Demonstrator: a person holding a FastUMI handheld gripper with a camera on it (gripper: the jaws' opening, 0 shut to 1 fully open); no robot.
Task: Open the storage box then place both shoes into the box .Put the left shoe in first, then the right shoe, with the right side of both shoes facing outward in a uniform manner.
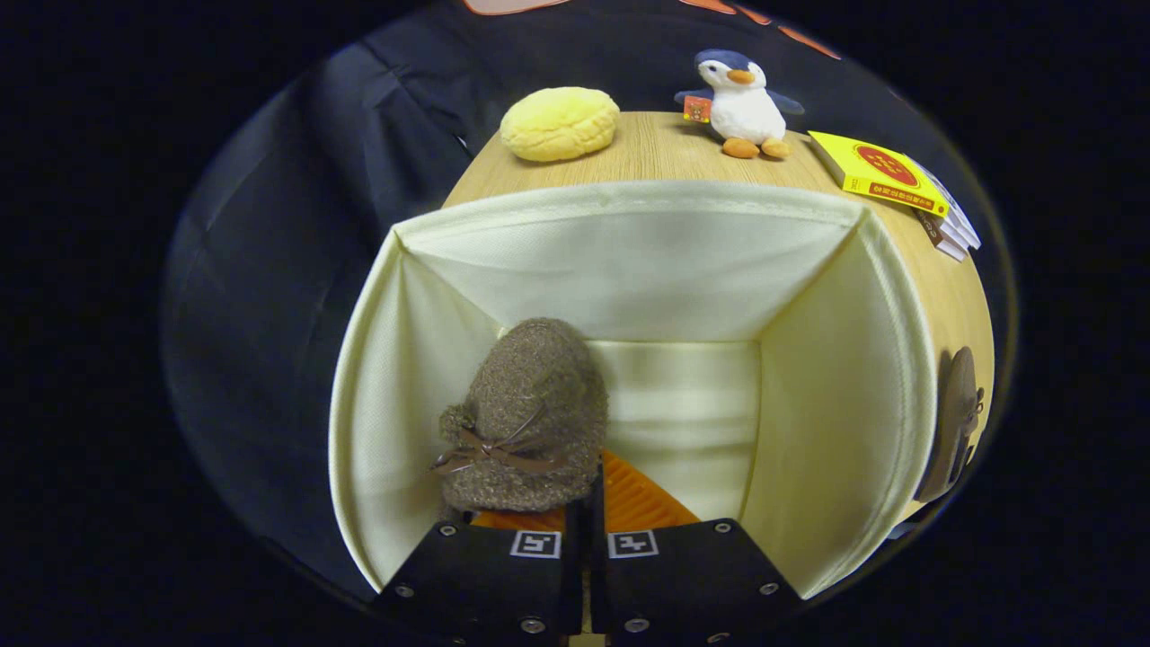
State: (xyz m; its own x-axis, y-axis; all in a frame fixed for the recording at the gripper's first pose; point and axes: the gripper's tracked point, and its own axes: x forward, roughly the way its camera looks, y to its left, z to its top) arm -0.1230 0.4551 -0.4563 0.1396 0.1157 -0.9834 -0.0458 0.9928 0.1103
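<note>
My jaws (588,539) pinch the sole edge of a brown shoe (526,418) lowered inside the open storage box (629,261); the other shoe (957,422) waits on the table (665,148) beside it, half left, I judge.

Storage box (629,261) is seen as pale cream woven fabric, uniform inside. Shoe (530,413) between box walls is coloured mottled grey-brown, fuzzy knit, with darker brown bow. Orange ribbed surface is shown just ahead of the gripper (588,539), whose fingers are drawn close together. Table (665,148) is rendered in light wood grain. Bun-shaped toy (559,123) is coloured soft yellow. Penguin plush (741,94) is marked blue and white, with orange beak and feet. Booklet (876,171) is printed yellow with a red round mark. Second shoe (954,422) beside the box is seen as brown.
</note>
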